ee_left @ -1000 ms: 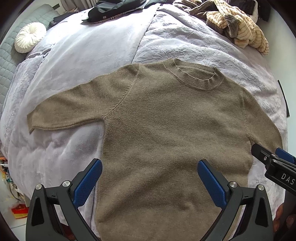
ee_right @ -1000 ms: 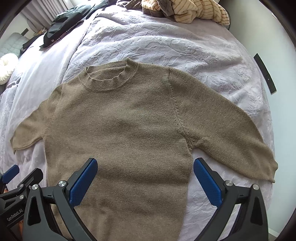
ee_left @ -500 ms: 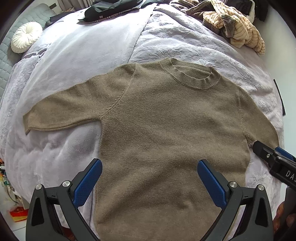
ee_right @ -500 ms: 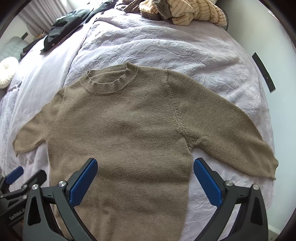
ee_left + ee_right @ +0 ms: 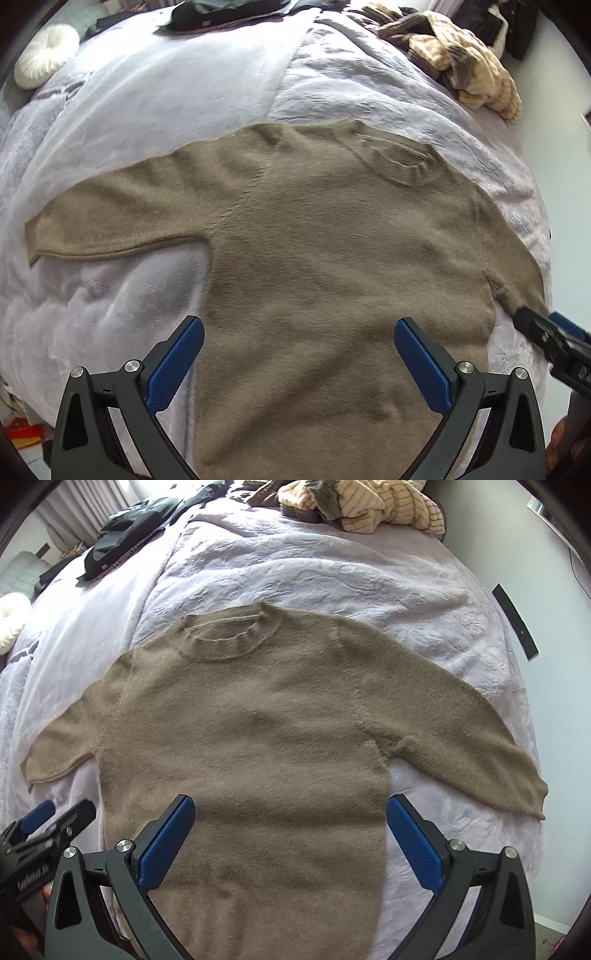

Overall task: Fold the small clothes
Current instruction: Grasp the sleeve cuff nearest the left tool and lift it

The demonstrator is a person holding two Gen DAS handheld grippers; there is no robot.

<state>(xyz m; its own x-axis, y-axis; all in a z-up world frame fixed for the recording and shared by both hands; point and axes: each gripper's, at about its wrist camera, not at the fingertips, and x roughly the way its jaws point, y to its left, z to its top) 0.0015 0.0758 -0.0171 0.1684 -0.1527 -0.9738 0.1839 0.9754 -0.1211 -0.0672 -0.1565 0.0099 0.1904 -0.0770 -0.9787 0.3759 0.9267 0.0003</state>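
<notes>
Your sweater (image 5: 243, 746) lies flat on the bed (image 5: 332, 572), collar away from you, hem toward you, sleeves spread to each side. Both your left gripper (image 5: 299, 358) and right gripper (image 5: 291, 834) hang wide apart over the lower body, holding nothing. Each sleeve lies outward of the gripper on its own side.

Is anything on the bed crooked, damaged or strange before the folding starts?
Nothing stands out. The brown sweater lies flat on the bed with both sleeves spread and no visible holes. Both grippers, left and right, are open above it.
</notes>
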